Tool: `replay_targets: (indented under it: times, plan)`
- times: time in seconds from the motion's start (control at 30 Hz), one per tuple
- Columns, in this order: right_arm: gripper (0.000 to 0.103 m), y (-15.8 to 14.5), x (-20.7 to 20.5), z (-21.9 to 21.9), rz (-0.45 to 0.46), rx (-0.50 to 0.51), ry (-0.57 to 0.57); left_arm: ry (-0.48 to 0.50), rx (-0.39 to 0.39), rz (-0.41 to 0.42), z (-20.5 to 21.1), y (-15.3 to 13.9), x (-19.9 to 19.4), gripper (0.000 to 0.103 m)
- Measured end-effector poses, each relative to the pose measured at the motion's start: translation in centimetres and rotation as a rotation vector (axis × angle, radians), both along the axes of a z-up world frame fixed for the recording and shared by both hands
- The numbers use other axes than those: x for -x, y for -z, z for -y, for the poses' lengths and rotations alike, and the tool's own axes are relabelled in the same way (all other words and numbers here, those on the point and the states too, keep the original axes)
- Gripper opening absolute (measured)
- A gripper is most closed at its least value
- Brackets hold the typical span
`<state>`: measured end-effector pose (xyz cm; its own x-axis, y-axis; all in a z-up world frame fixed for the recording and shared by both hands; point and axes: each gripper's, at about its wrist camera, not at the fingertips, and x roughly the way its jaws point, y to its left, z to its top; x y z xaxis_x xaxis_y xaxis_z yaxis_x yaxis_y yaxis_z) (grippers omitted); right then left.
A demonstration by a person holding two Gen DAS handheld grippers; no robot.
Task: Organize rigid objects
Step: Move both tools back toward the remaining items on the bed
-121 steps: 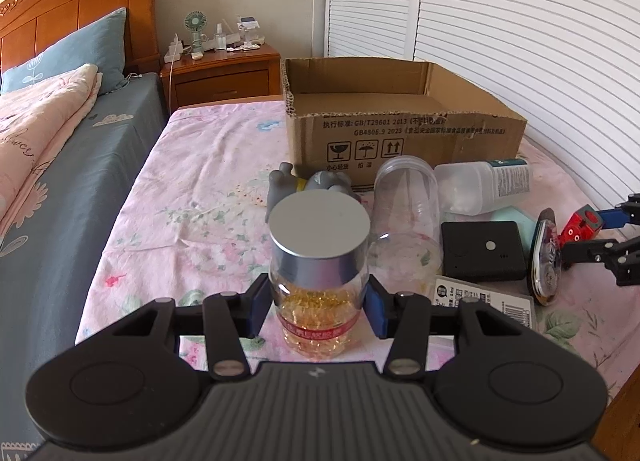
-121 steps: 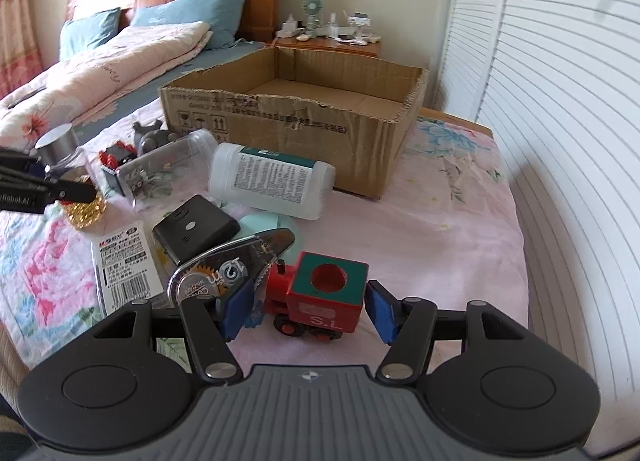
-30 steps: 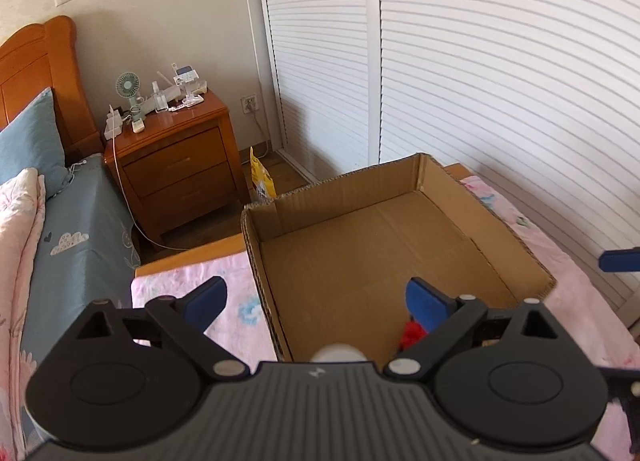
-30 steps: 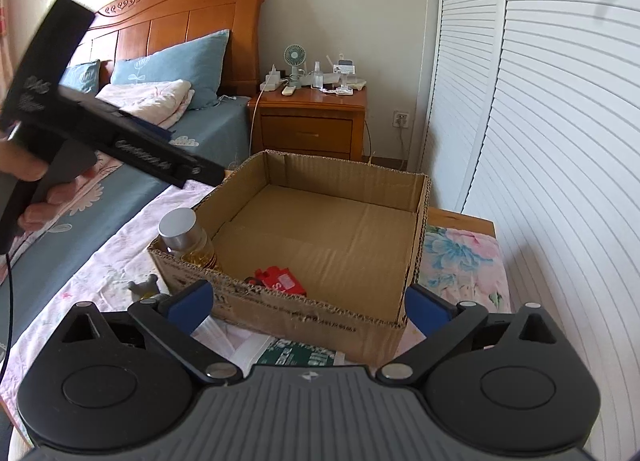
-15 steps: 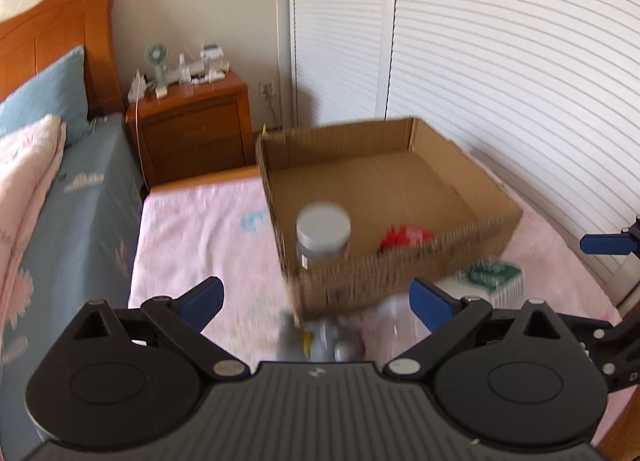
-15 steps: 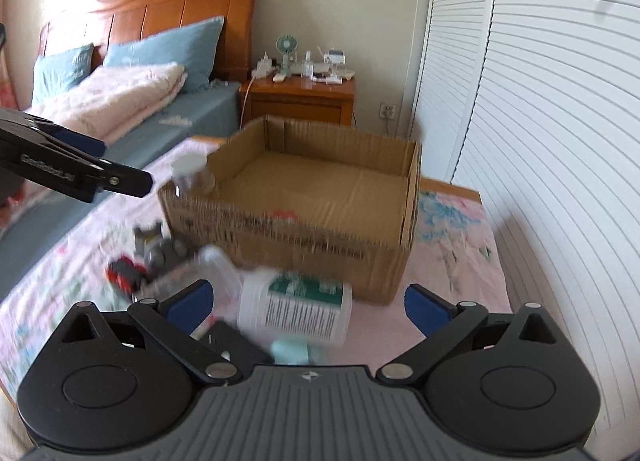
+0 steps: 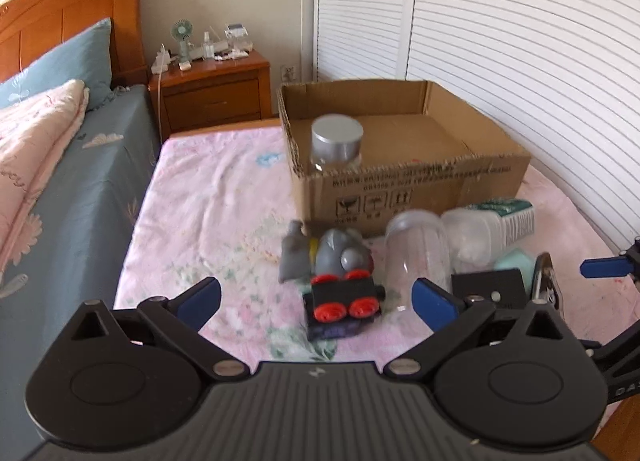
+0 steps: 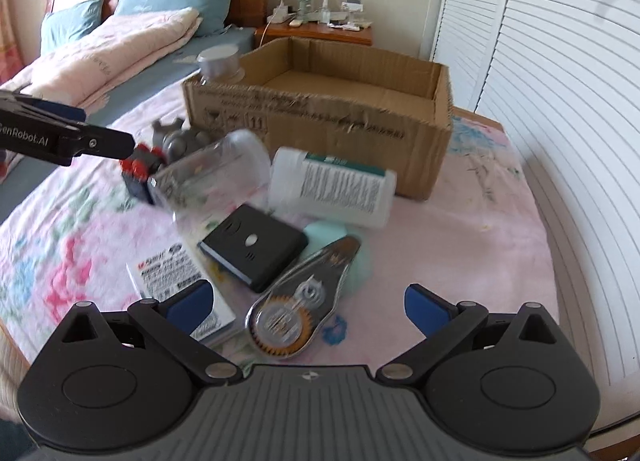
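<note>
A cardboard box (image 7: 420, 189) (image 8: 320, 121) stands on the pink floral bed and holds a silver-lidded jar (image 7: 336, 143) (image 8: 220, 61) in its near left corner. My left gripper (image 7: 316, 297) is open and empty, low over a black toy car with red wheels (image 7: 342, 307) (image 8: 138, 167) and a grey toy (image 7: 336, 253). My right gripper (image 8: 306, 301) is open and empty over a correction tape dispenser (image 8: 300, 301). A clear jar (image 8: 212, 181) (image 7: 416, 257), white bottle (image 8: 332, 187) (image 7: 488, 221) and black box (image 8: 256, 245) lie between.
A white labelled card (image 8: 176, 281) and a mint-green item (image 8: 340, 237) lie by the black box. A blue bed with pillows (image 7: 60, 165) is to the left, a wooden nightstand (image 7: 212, 97) behind, white louvered doors (image 7: 520, 41) on the right.
Both grippers have dropped from above the box toward the loose items in front of it. The jar and red toy stay in the box. Both remain open.
</note>
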<state>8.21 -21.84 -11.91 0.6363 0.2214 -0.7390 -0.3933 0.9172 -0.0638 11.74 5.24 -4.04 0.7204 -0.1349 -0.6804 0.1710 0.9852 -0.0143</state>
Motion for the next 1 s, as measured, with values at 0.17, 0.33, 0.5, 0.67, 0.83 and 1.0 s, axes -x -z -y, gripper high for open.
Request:
replay_targets:
  times: [0.17, 0.33, 0.5, 0.67, 0.83, 1.0]
  plan:
    - [0.103, 1.0, -0.9, 0.3, -0.026, -0.014, 0.062, -0.008, 0.02, -0.015, -0.3, 1.1, 0.2, 0.101]
    - [0.103, 1.5, -2.1, 0.6, -0.037, -0.041, 0.105, -0.003, 0.026, -0.034, -0.4, 1.7, 0.1, 0.101]
    - [0.103, 2.1, -2.1, 1.9, -0.05, 0.003, 0.158, 0.004, 0.018, -0.036, -0.4, 2.0, -0.2, 0.101]
    - [0.103, 2.3, -1.7, 4.5, -0.059, -0.021, 0.214, 0.019, 0.027, -0.038, -0.3, 2.2, -0.5, 0.101]
    - [0.103, 2.5, -1.5, 5.5, -0.052, -0.022, 0.193, 0.014, 0.065, -0.043, -0.4, 2.6, -0.9, 0.101]
    - [0.103, 2.6, -1.3, 5.5, -0.037, -0.029, 0.201, -0.008, 0.02, -0.053, -0.4, 3.5, -1.4, 0.101]
